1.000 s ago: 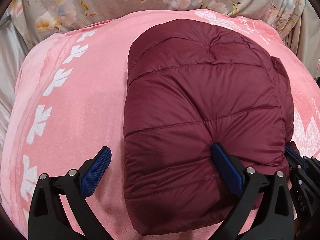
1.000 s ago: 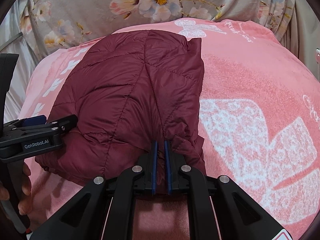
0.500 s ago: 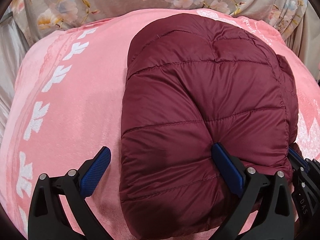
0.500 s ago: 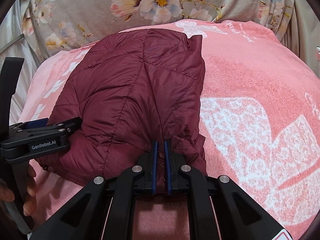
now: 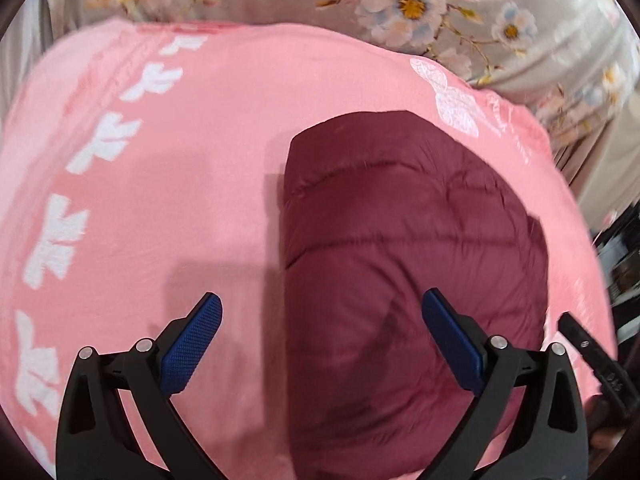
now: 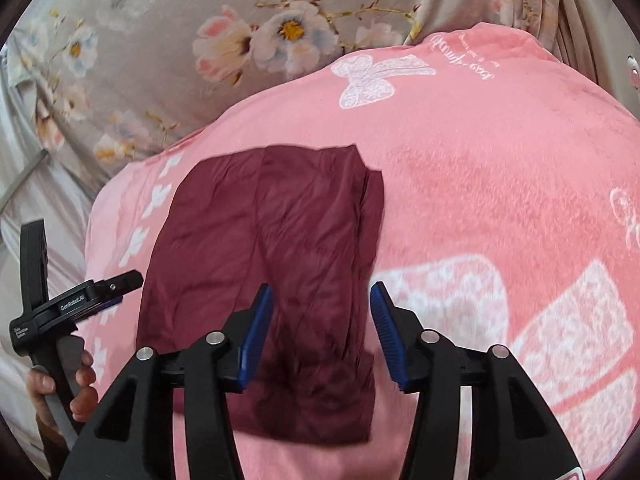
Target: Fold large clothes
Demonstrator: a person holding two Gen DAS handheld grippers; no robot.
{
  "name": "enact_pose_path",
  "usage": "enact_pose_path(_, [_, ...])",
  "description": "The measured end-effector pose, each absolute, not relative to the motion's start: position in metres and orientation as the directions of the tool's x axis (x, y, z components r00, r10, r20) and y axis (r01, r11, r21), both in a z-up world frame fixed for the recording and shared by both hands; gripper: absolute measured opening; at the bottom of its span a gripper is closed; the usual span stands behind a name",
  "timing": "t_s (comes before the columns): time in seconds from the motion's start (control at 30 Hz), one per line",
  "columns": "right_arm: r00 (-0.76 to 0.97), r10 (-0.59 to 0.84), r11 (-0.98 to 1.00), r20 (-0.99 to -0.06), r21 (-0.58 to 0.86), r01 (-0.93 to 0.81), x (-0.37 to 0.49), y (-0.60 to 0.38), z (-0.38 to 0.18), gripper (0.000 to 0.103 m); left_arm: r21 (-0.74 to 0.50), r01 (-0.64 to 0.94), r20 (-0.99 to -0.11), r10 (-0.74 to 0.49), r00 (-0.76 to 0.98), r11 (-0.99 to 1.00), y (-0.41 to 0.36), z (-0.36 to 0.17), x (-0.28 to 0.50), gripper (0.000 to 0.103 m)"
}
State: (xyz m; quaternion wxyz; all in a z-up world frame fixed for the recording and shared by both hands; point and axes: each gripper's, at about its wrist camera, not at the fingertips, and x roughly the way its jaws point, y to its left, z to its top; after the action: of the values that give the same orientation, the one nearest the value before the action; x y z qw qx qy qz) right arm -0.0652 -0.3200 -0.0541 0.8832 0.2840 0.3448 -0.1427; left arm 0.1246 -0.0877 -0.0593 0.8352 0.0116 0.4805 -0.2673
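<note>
Left wrist view first: the maroon puffer jacket (image 5: pixel 412 280) lies folded into a compact, rounded bundle on the pink blanket (image 5: pixel 180 184), sitting right of centre in this shot. The left gripper (image 5: pixel 320 344) hangs above it with its fingers spread wide, nothing between them. Its right blue pad (image 5: pixel 450 340) shows over the jacket's quilted top, while the left pad (image 5: pixel 192 344) shows over bare blanket just beside the jacket's left edge; whether either touches the fabric, I cannot tell. A row of white leaf prints (image 5: pixel 60 240) runs down the blanket's left side, and floral grey bedding (image 5: pixel 408 4) rises behind. At the right edge, a sliver of the right gripper's black frame pokes in. The picture is a bit blurred.

Over to the right wrist view: the same jacket (image 6: pixel 264 280) reads as a tidy rectangle, lying flat on the blanket (image 6: pixel 500 184), with layered edges stacked along its right side. The right gripper (image 6: pixel 322 332) has its fingers parted, empty, the gap framing the jacket's right edge from above. Off to the left, the person's left hand (image 6: pixel 76 384) grips the handle of the left gripper (image 6: pixel 100 294), held just beside the jacket's left edge. A white butterfly print (image 6: pixel 372 76) decorates the blanket near the far side.
</note>
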Motion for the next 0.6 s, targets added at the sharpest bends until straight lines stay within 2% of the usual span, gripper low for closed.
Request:
enact_pose_path(0.3, [0.725, 0.099, 0.689, -0.681, 0.573, 0.443, -0.034, -0.34, -0.086, 0.053, -0.322, 0.434, -0.83, -0.471, 0.297, 0.841, -0.11, -0.085, 0.158, 0.098])
enact_pose_path(0.6, [0.743, 0.159, 0.628, -0.65, 0.648, 0.431, -0.018, -0.342, -0.109, 0.063, -0.359, 0.441, -0.828, -0.498, 0.257, 0.823, -0.127, -0.1, 0.175, 0.098])
